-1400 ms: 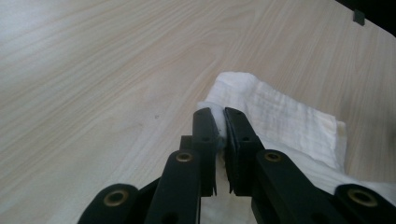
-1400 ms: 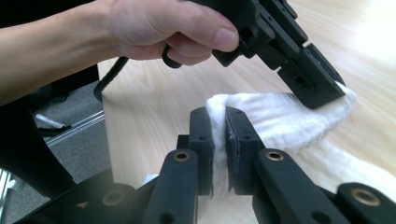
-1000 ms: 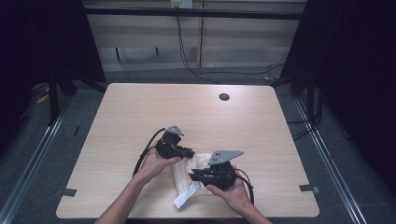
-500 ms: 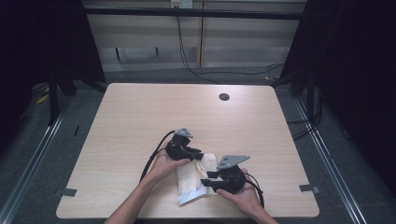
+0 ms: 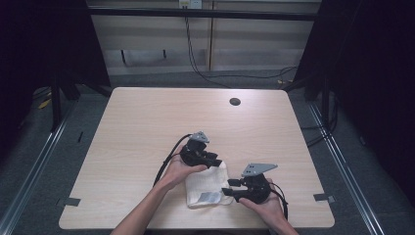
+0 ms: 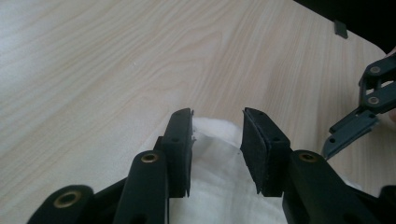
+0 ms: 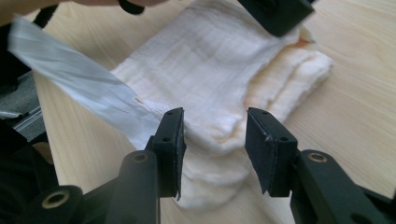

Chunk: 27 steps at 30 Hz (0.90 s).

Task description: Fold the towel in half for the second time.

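Observation:
A folded white cloth (image 5: 208,188) lies flat on the wooden table (image 5: 147,127) near its front edge, with a pale label (image 7: 70,70) on one layer. My left gripper (image 5: 215,161) sits at the cloth's far left corner. Its jaws have just been opening and stand apart over the cloth (image 6: 219,186) without pressing it. My right gripper (image 5: 227,188) points at the cloth's right edge. Its jaws have also just been opening, and the cloth's thick fold (image 7: 219,70) lies between and beyond them, untouched by the pads. Across the cloth, the left gripper (image 7: 278,14) shows from the right gripper view.
A dark round hole (image 5: 235,102) is in the table's far right part. Small tape marks (image 5: 71,201) (image 5: 323,197) sit near the front corners. Dark floor and metal rails surround the table. Bare wood stretches behind and to the left of the cloth.
The cloth, bunched and held between both grippers before, now lies folded flat. Both grippers have shifted right, the right one also lower, and both pairs of jaws have come apart off the cloth.

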Available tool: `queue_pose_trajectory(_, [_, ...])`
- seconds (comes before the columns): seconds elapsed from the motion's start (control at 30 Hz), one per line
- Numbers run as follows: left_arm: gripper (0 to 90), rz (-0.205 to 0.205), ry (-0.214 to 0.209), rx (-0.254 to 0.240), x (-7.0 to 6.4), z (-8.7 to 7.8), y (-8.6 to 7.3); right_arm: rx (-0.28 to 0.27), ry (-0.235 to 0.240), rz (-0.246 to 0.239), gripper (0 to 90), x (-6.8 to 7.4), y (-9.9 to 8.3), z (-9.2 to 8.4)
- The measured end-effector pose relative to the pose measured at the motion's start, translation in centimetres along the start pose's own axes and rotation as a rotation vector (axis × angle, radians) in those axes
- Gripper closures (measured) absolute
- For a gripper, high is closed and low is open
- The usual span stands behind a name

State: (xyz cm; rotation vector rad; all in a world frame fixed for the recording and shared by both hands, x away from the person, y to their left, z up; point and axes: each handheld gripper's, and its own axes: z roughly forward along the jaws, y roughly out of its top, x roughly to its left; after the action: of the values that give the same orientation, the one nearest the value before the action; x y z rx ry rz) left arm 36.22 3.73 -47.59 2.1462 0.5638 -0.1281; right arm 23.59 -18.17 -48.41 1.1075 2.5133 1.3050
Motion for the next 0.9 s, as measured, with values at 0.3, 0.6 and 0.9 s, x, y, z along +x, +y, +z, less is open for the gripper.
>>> queue_pose_trajectory(0.3, [59.4,0.007,0.026,-0.003,-0.3,-1.3,0.0,-0.030,-0.039,-0.008,59.2,-0.6,-0.1,-1.1])
queue_pose_trajectory(0.6, [49.2,0.036,0.091,0.001,-1.6,-4.5,-0.8,-0.072,-0.086,-0.008,57.2,-1.2,0.5,-2.3])
queue_pose_trajectory(0.9, [42.9,0.051,0.135,-0.020,-2.8,-8.7,-2.2,-0.158,-0.088,0.038,47.2,-2.7,1.5,-4.8])
